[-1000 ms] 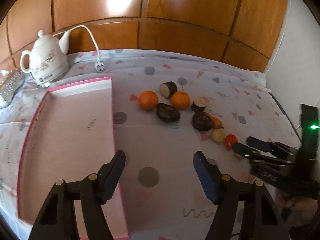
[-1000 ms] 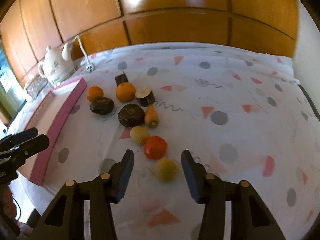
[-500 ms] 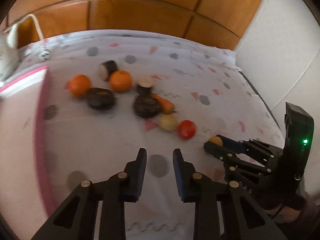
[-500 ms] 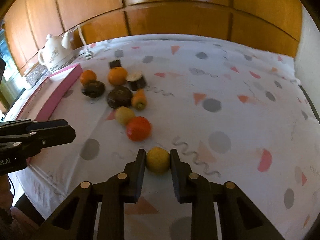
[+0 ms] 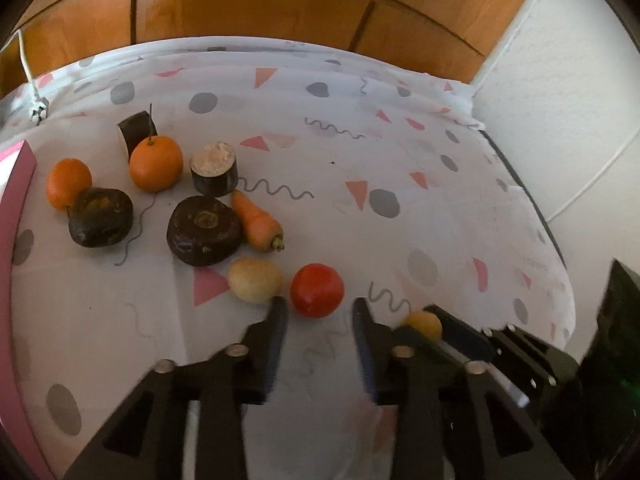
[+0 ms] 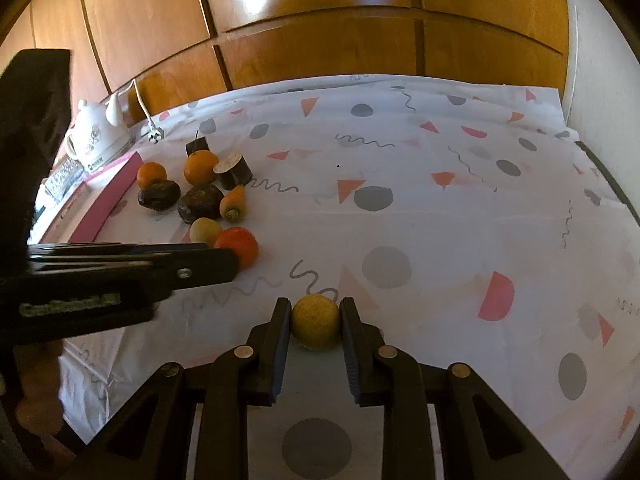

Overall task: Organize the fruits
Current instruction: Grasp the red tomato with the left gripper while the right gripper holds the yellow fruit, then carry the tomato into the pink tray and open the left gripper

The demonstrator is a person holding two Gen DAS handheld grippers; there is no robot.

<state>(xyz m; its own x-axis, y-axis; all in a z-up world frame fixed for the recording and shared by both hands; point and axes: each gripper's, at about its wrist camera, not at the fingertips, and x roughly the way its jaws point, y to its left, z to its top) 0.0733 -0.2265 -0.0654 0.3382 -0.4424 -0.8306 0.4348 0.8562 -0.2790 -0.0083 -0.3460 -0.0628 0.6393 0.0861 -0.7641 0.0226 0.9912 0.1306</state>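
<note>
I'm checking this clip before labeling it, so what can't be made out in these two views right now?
- Pink tray: left wrist view's edge cuts it to one rim; its contents are unseen.
- Yellow fruit: left wrist view shows only the top, behind the left gripper; the right gripper holds it.
- Red tomato: partly hidden by the left gripper in the right wrist view.
- Kettle: its print is too small to read.

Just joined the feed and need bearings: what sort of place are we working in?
Likely a home dining or kitchen table: a patterned tablecloth, a white electric kettle with its cord, and wood-panelled cabinets behind.
</note>
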